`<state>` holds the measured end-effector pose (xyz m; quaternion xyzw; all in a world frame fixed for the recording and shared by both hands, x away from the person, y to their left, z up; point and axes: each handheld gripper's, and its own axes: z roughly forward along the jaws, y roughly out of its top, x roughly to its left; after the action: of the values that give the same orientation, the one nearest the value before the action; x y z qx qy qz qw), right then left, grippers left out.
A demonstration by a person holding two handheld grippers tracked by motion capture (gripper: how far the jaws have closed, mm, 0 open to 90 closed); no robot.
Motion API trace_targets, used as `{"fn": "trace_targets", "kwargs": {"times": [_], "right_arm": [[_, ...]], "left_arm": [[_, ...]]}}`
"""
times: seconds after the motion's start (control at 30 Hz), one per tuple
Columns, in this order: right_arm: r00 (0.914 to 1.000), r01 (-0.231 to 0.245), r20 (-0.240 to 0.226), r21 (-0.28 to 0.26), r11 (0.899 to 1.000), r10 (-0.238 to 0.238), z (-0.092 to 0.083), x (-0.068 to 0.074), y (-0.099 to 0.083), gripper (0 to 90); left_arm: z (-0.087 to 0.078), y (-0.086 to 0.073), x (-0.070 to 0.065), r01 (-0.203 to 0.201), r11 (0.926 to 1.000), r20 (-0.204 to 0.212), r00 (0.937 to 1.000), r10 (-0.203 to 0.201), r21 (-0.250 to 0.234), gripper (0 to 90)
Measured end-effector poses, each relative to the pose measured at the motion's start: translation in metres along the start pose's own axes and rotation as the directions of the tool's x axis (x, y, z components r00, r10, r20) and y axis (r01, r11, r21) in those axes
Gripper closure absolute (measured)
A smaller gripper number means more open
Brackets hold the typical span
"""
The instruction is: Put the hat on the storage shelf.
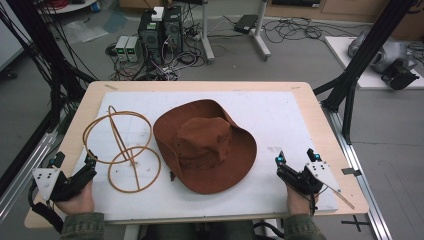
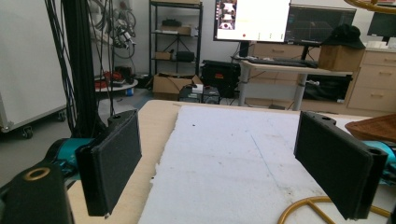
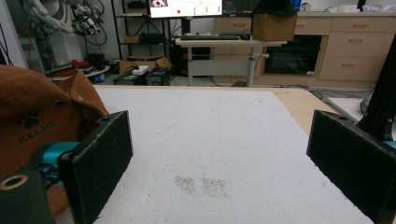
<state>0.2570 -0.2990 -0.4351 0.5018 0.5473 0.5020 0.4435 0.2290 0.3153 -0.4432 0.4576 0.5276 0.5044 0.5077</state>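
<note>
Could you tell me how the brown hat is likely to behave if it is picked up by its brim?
The brown hat looks like soft suede, with a wavy brim and dented crown, so it would probably sag and flop. It seems light, and its matte surface should grip rather than slip.

This is a robotics lab or research workroom. Behind the worktop (image 1: 200, 86), desktop computer towers (image 1: 161, 27) sit on the grey floor in a tangle of black cables (image 1: 295, 27). Across the room a large monitor (image 2: 252, 19) glows above a desk with a keyboard (image 2: 275, 60), beside wooden drawer cabinets (image 3: 355, 51) and metal shelving (image 2: 175, 42) stacked with boxes. Black frame posts (image 1: 370, 50) flank the worktop.
</note>
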Motion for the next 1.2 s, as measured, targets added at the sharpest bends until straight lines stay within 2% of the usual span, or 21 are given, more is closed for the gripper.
{"fn": "trace_targets", "kwargs": {"times": [0.73, 0.77, 0.93, 1.2], "right_arm": [[0.9998, 0.001, -0.019, 0.011, 1.0, 0.0, 0.001, 0.002, -0.001, 6.2], [0.9996, -0.013, -0.024, 0.018, 1.0, 0.013, 0.001, 0.003, -0.001, 6.2], [0.9991, -0.001, -0.042, 0.015, 1.0, 0.002, 0.001, 0.007, 0.0, 6.2], [0.9928, 0.012, -0.12, 0.025, 1.0, -0.009, 0.005, 0.023, 0.008, 6.2]], "left_arm": [[0.001, -0.001, 0.0, -0.001, 1.0, 0.01, 0.9999, 0.001, 0.005, 15.2], [0.001, -0.001, 0.0, -0.001, 1.0, 0.01, 0.9999, 0.001, 0.005, 15.2], [0.002, -0.001, 0.0, -0.006, 0.9999, 0.015, 0.9999, 0.006, 0.009, 15.2], [0.002, -0.001, 0.001, -0.002, 1.0, 0.02, 0.9998, 0.002, 0.007, 15.2]]}}
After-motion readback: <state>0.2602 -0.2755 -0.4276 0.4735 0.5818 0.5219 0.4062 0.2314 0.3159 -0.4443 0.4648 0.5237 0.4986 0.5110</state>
